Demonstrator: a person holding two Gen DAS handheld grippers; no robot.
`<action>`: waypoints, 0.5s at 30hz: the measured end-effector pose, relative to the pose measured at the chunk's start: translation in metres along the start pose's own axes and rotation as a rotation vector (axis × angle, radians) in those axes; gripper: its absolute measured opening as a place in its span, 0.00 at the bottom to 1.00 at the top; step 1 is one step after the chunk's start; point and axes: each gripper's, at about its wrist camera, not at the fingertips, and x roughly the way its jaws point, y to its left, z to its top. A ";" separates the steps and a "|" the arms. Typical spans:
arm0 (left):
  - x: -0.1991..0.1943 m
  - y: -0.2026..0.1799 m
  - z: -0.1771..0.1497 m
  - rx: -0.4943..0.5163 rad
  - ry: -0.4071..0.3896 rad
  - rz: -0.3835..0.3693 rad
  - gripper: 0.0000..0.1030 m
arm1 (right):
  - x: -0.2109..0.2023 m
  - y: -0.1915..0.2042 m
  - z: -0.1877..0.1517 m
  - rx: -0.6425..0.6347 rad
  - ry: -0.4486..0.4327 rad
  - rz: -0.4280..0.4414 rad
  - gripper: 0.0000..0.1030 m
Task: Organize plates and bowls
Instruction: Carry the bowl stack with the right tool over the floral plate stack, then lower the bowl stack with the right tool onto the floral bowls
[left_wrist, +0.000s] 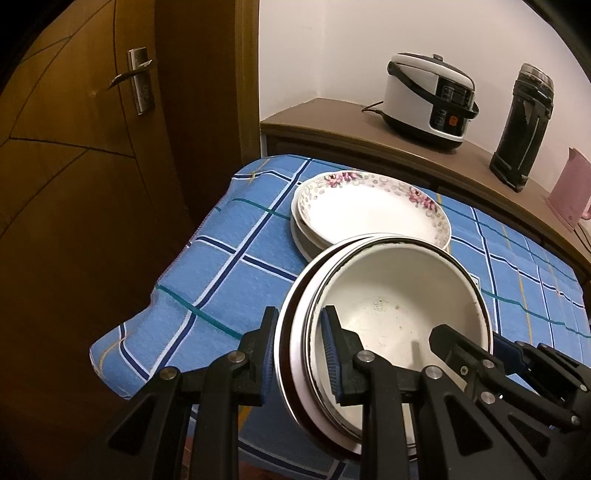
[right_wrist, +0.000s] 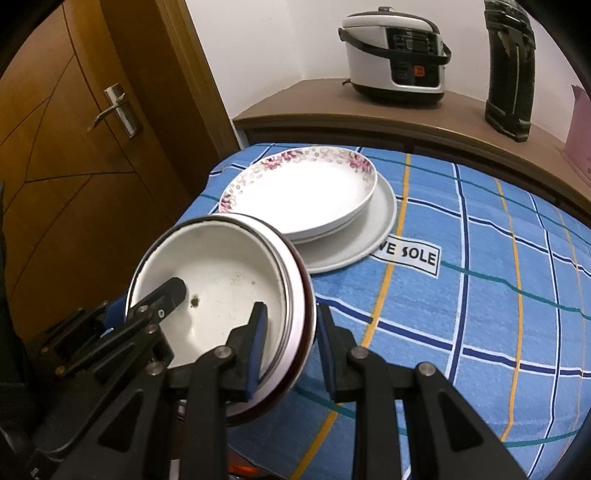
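The left gripper and the right gripper each straddle opposite sides of a stack of nested enamel bowls, one finger inside the top bowl and one outside the rims. On each the blue pads stand beside the rims with gaps showing, so whether either is clamped on the stack cannot be told. The stack tilts above the near left part of a table under a blue plaid tablecloth. Just behind it, near the table's far left corner, rests a pile of plates: a floral-rimmed plate on top, a wide plain white plate at the bottom. Beyond the table's far edge, a wooden counter carries a white rice cooker and a dark cylindrical flask.
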 end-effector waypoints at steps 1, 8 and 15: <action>0.000 0.000 0.001 0.000 -0.001 0.001 0.26 | 0.000 0.000 0.001 0.000 -0.001 0.001 0.26; 0.003 0.001 0.007 0.000 -0.002 0.000 0.26 | 0.002 0.000 0.007 0.003 -0.007 0.005 0.26; 0.005 -0.002 0.014 0.002 -0.004 -0.004 0.26 | 0.000 -0.002 0.014 0.007 -0.012 0.002 0.26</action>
